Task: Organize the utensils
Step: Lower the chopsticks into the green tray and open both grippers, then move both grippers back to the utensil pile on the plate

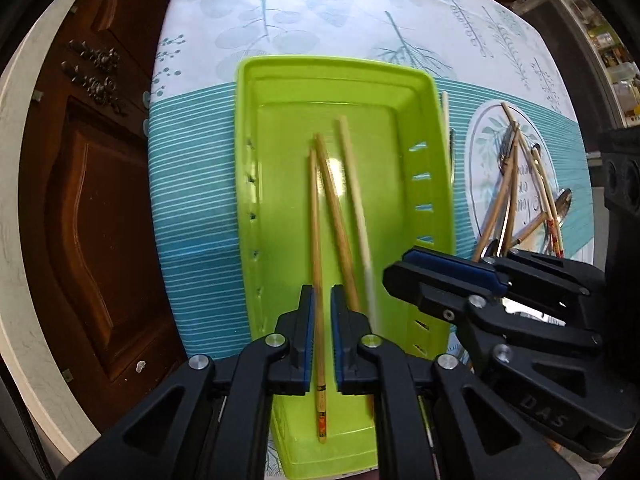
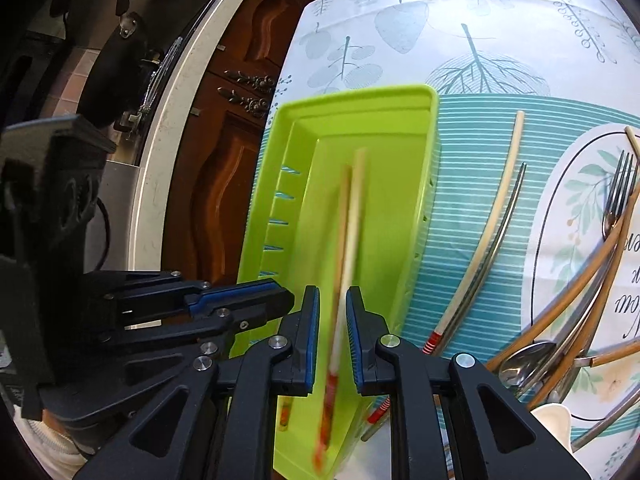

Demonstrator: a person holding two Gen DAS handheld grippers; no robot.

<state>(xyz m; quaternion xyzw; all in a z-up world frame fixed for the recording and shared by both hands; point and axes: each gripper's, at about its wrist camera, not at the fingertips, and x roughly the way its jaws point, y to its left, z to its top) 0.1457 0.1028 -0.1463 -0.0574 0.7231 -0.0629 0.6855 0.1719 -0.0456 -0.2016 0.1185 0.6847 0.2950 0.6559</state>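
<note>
A lime green tray [image 1: 280, 80] lies on the patterned tablecloth and also shows in the right wrist view [image 2: 360, 100]. Three chopsticks lie in it. A brown chopstick [image 1: 316, 208] runs between the open jaws of my left gripper [image 1: 321, 312], untouched. A pale chopstick [image 1: 356, 200] is blurred; in the right wrist view [image 2: 352, 220] it passes between the open jaws of my right gripper [image 2: 332, 312]. My right gripper [image 1: 452, 276] hovers over the tray's right rim in the left wrist view. My left gripper [image 2: 256, 296] shows left of the right one.
A pile of chopsticks, forks and spoons [image 2: 580, 320] lies right of the tray; it shows in the left wrist view too [image 1: 520, 192]. A pale chopstick [image 2: 496, 208] and a metal one [image 2: 500, 236] lie beside the tray. A dark wooden cabinet [image 1: 88, 200] stands left of the table.
</note>
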